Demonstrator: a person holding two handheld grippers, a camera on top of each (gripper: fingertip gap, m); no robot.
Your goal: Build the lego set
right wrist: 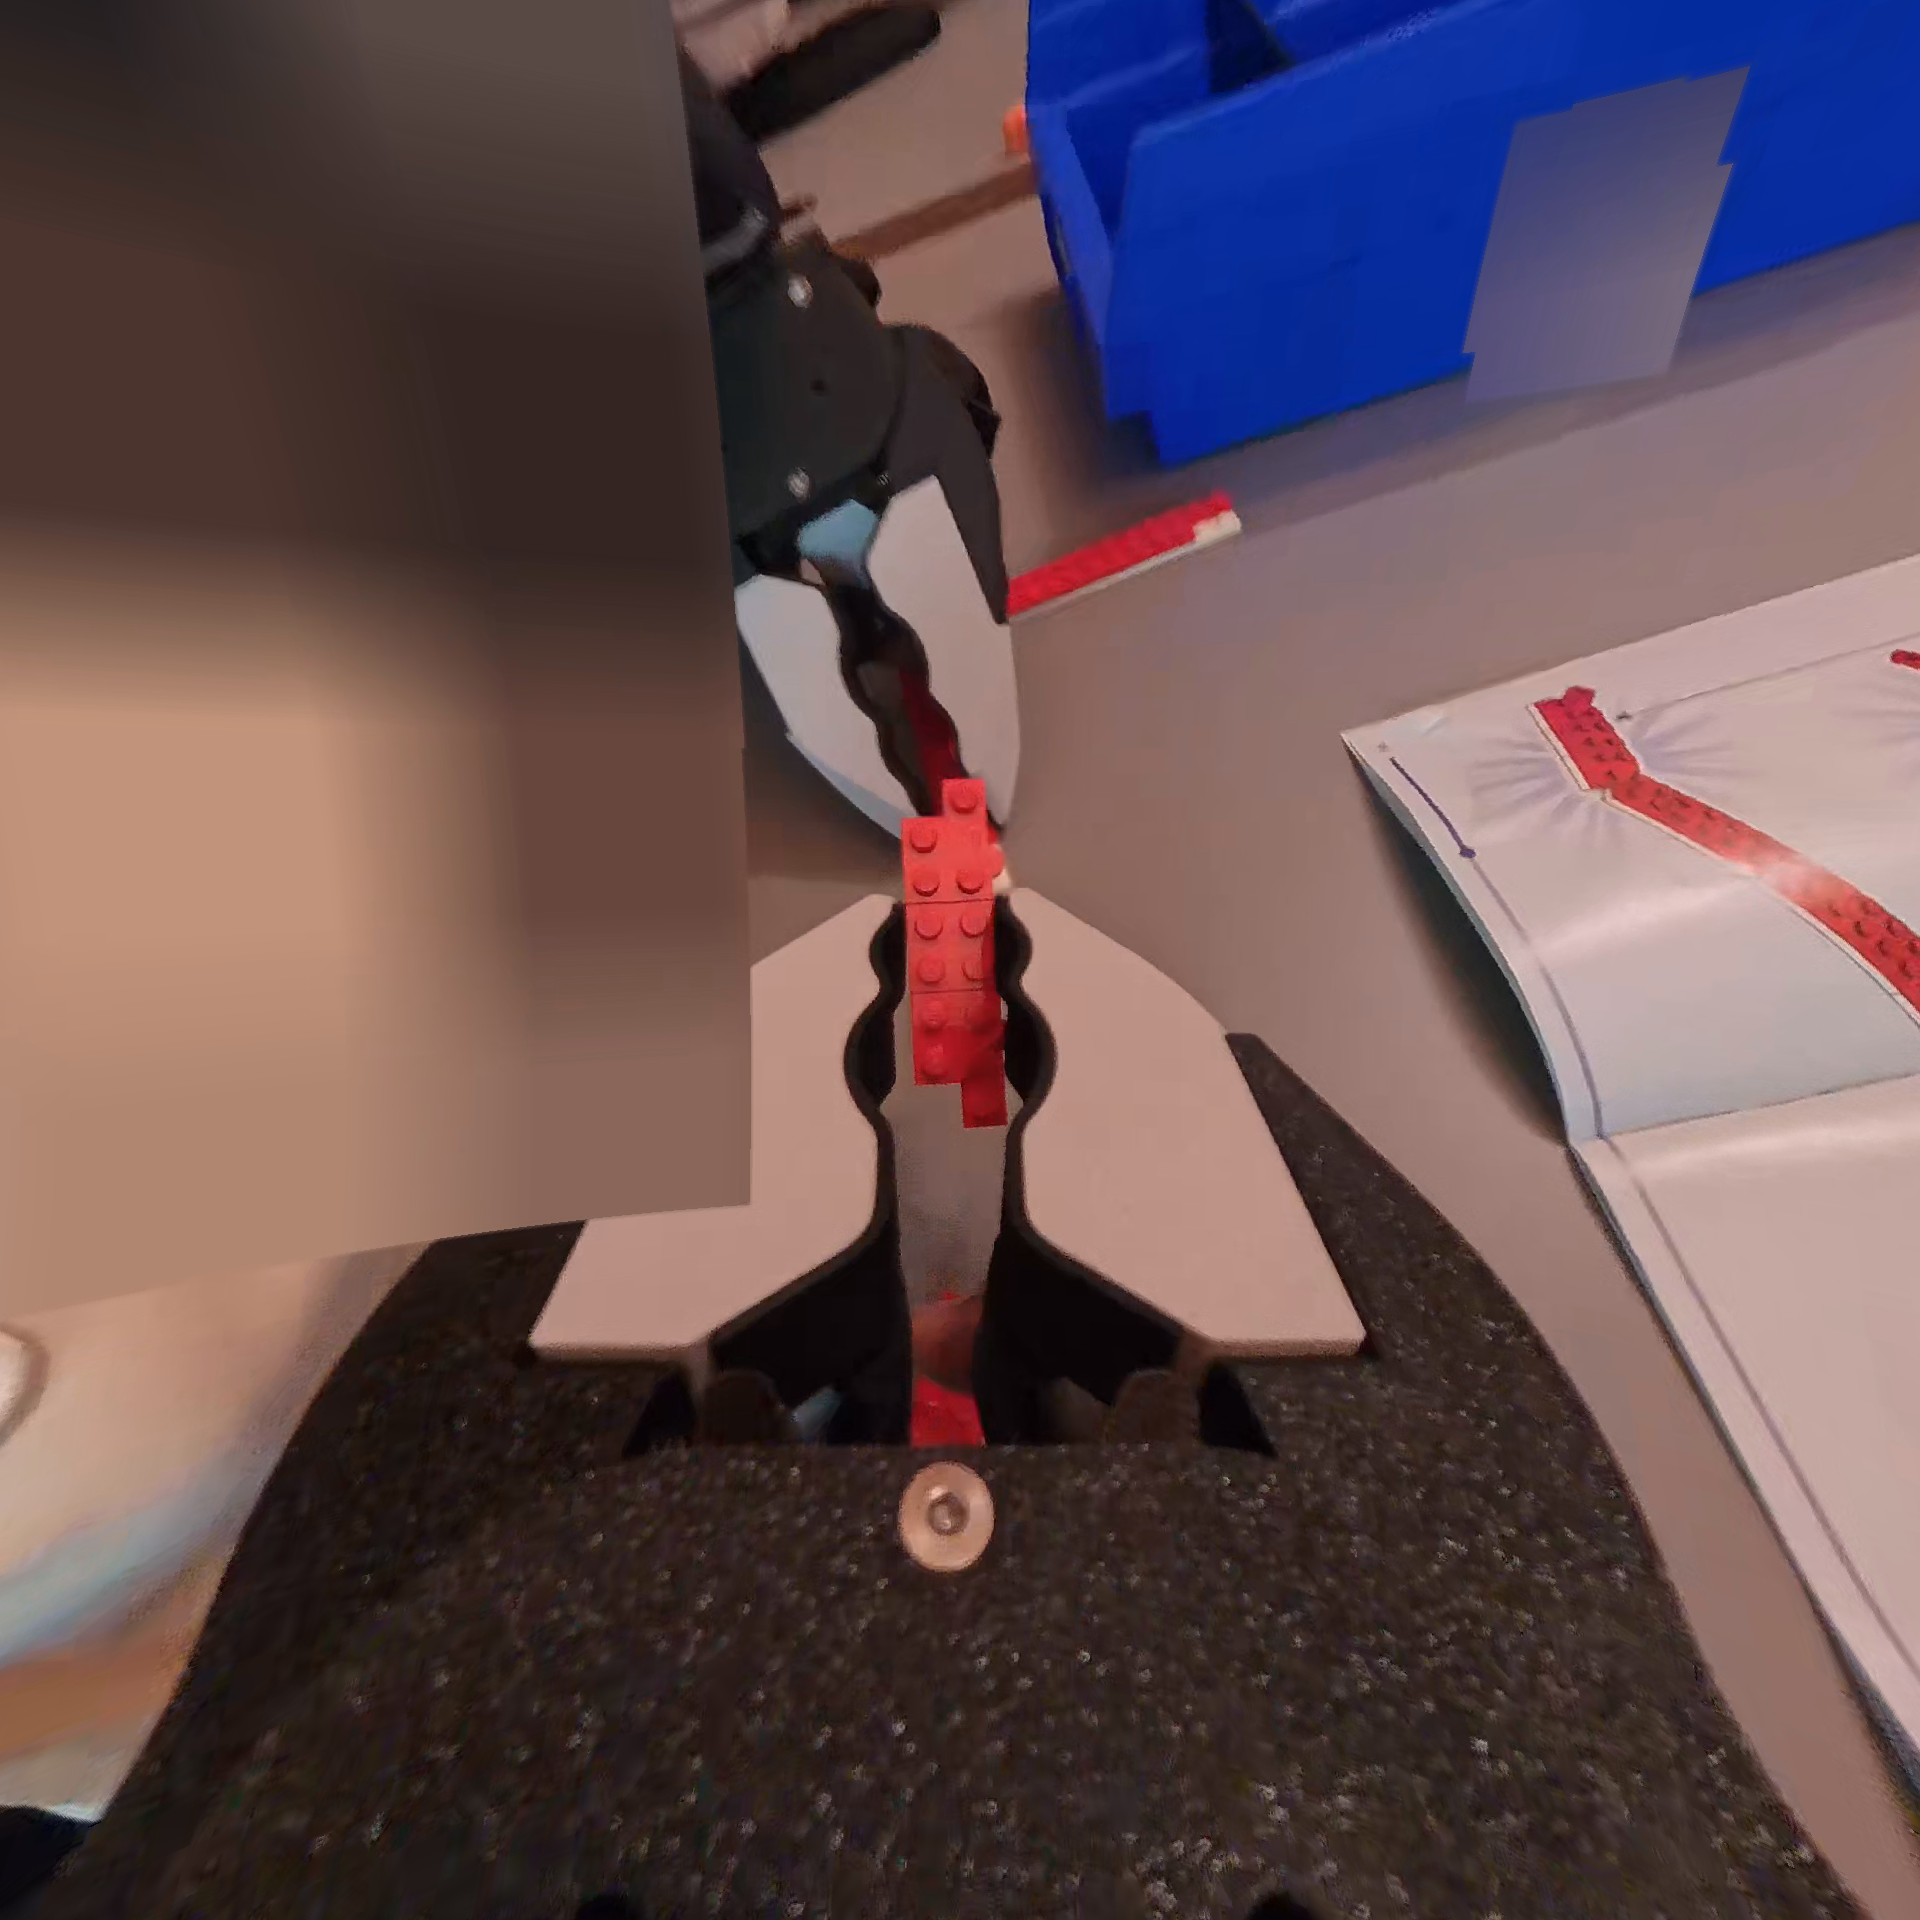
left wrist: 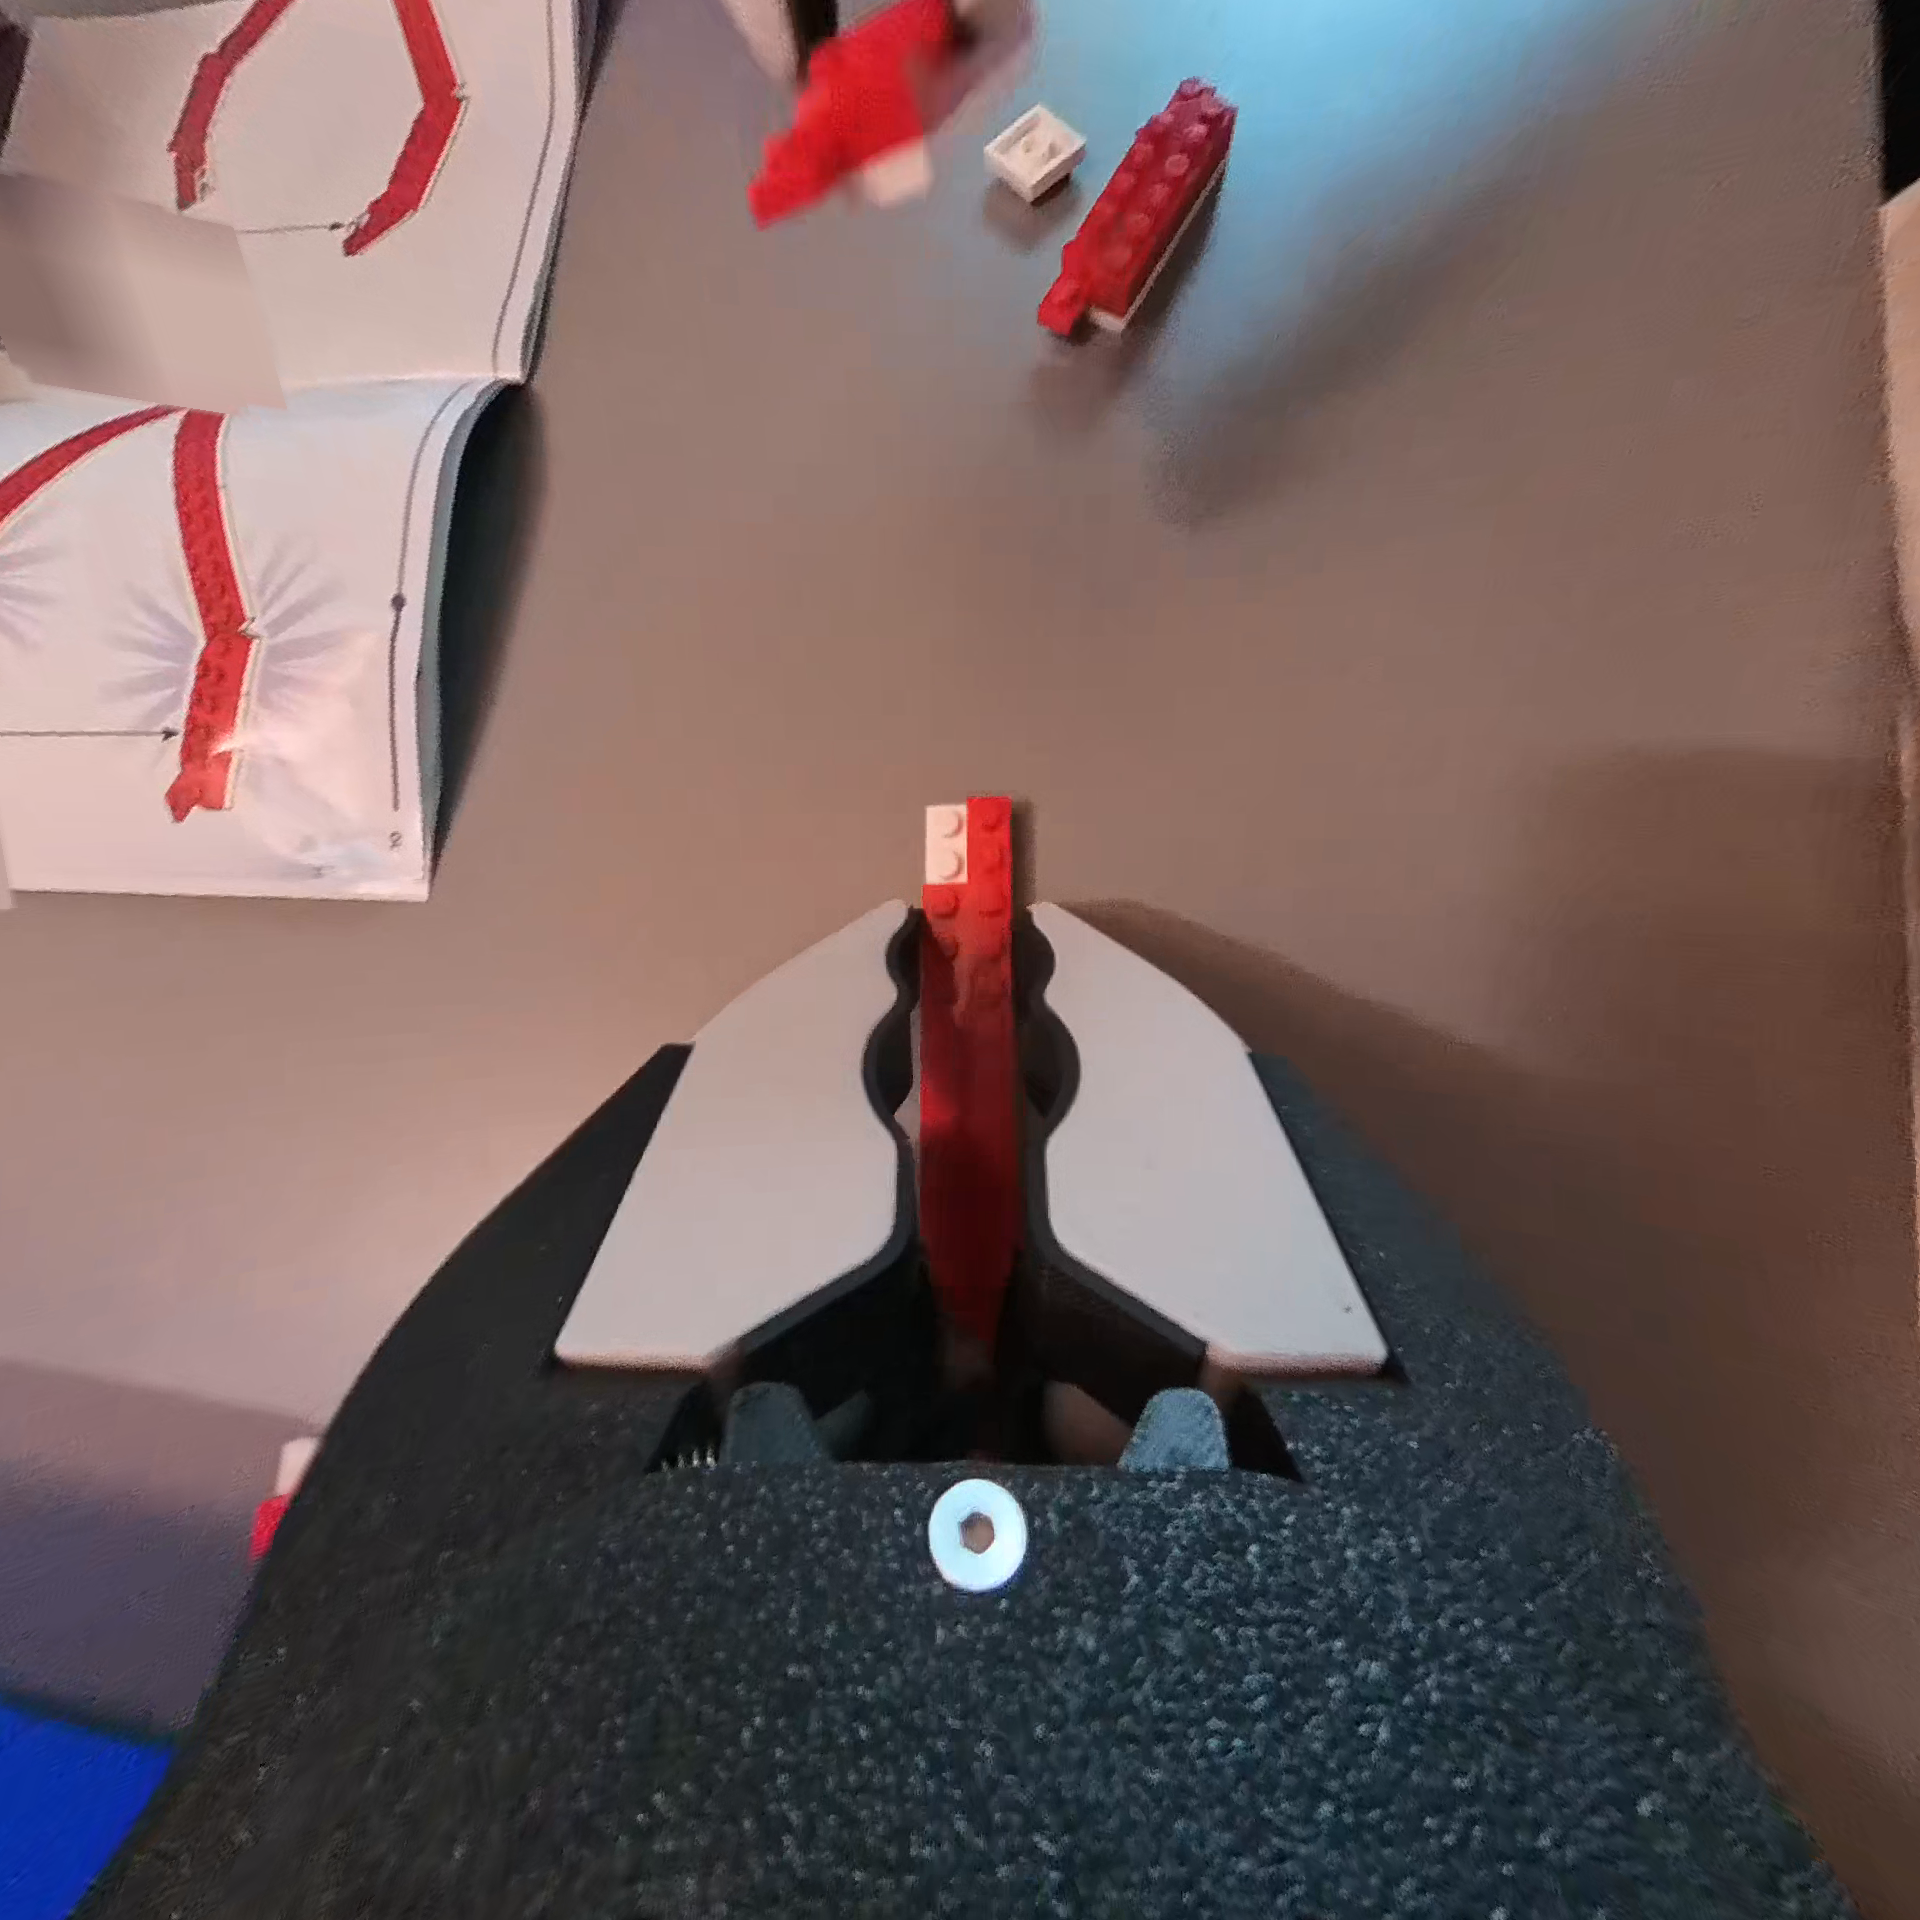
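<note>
Grey table (left wrist: 727, 623), booklet (left wrist: 260, 520), loose bricks (left wrist: 1132, 208).

Your left gripper (left wrist: 971, 914) clamps a long plate strip (left wrist: 968, 1039) that juts past the fingertips over the table (left wrist: 1351, 727). The instruction booklet (left wrist: 260, 623) lies open to its left. Ahead and right, a small square plate (left wrist: 1034, 151) sits just beside a stacked brick assembly (left wrist: 1138, 208). Your right gripper (right wrist: 951, 914) holds a stud-up brick strip (right wrist: 954, 966), its far end meeting the left gripper's strip. A bin (right wrist: 1455, 208) stands behind; a loose plate strip (right wrist: 1122, 551) lies before it.
</note>
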